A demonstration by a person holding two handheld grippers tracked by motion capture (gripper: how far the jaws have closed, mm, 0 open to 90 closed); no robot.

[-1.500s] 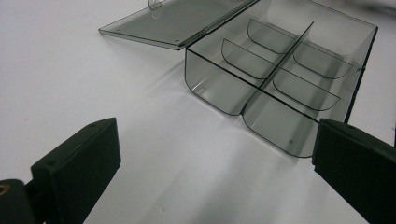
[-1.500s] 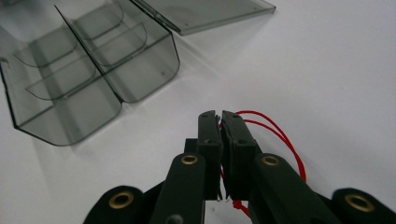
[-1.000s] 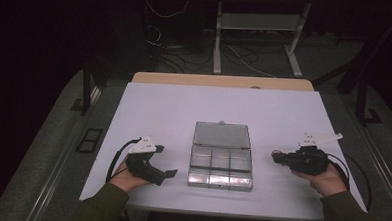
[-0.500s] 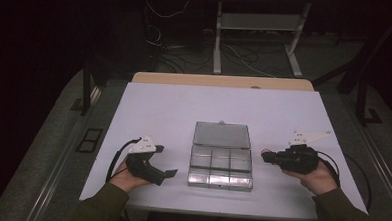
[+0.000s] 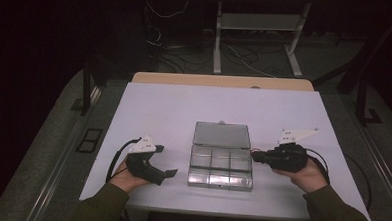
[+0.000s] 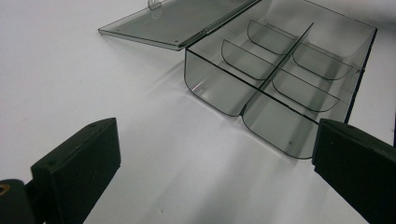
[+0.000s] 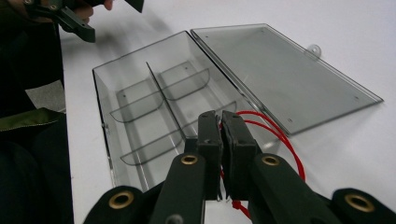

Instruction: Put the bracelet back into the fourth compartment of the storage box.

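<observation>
High view: your clear compartment box (image 5: 221,165) sits at the middle of the white table (image 5: 149,108), its lid (image 5: 221,134) folded flat away from you.
Left gripper (image 5: 170,174): you hold it to the left of the box, apart from it, low over the table.
Left jaws: wide apart in the left gripper view, with bare table between them and the box (image 6: 280,79) ahead.
Right gripper (image 5: 253,154): you hold it at the box's right wall, tips just beside the rim.
Right jaws: pressed together in the right gripper view, clamped on a red wire (image 7: 280,135) that loops out to the right of the tips.
Box interior: dividers split it into six compartments (image 7: 154,112); the jaw tips hang over the nearest edge.
</observation>
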